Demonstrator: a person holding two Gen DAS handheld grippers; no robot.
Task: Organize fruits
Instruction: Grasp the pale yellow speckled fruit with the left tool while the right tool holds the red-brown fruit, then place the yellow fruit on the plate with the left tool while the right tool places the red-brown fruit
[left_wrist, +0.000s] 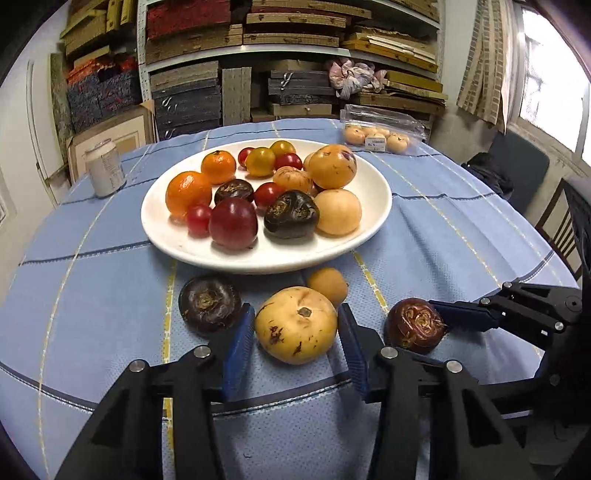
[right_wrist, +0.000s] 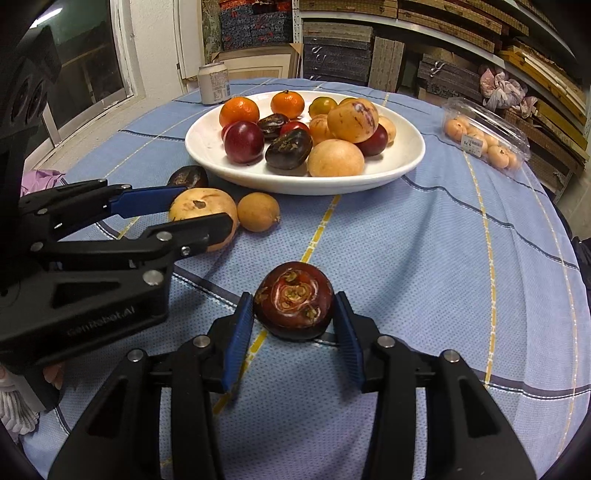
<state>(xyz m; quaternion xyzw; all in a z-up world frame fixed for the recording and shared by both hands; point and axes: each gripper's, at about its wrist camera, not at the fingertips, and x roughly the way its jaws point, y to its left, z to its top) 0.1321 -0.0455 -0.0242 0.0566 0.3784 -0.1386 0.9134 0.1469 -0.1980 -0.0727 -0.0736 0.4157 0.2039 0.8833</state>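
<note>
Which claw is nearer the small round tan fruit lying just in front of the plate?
Left. The left claw straddles the big yellow fruit beside the small tan fruit; the right claw sits farther off around the dark red fruit.

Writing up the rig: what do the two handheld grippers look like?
Both the left gripper and right gripper are matte black linkage frames with silver pivot pins and ribbed blue finger pads. The left body bears faint embossed lettering. No cables visible.

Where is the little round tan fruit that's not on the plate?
In the left wrist view, the small round tan fruit sits on the blue tablecloth, just in front of the white plate, touching the big yellow fruit.
</note>
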